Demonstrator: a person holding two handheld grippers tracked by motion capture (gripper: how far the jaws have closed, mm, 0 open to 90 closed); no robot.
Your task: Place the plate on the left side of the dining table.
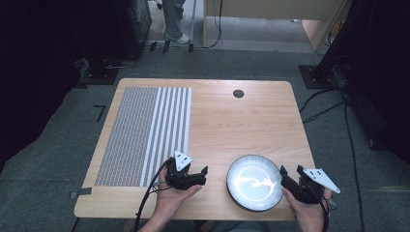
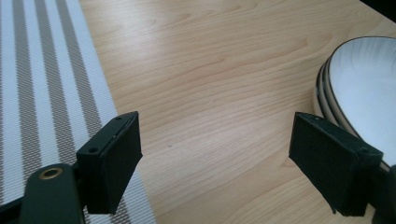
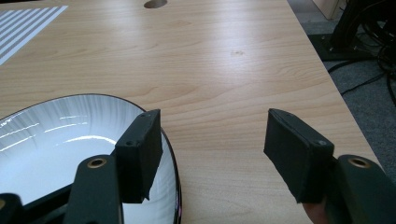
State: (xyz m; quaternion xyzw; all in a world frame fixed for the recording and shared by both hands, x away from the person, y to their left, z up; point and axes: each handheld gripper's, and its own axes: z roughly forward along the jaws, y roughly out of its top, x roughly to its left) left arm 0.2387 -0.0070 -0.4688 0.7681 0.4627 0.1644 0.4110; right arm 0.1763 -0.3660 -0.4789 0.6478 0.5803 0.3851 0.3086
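Plate [image 1: 255,182] sits ungrasped, lower right of desk [image 1: 217,121] | right hand-held gripper [image 1: 288,179] straddles rim, jaws apart | left hand-held gripper [image 1: 202,174] wide open, empty

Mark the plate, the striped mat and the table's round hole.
plate [image 1: 255,182], high view, middle of its white face.
striped mat [image 1: 145,130], high view, its middle, where fine weave meets broad stripes.
round hole [image 1: 238,94], high view, centre of the dark opening in the tabletop.

Plate [image 2: 364,88] cut off by right edge in left gripper view; person [image 1: 174,19] at top — legs only.
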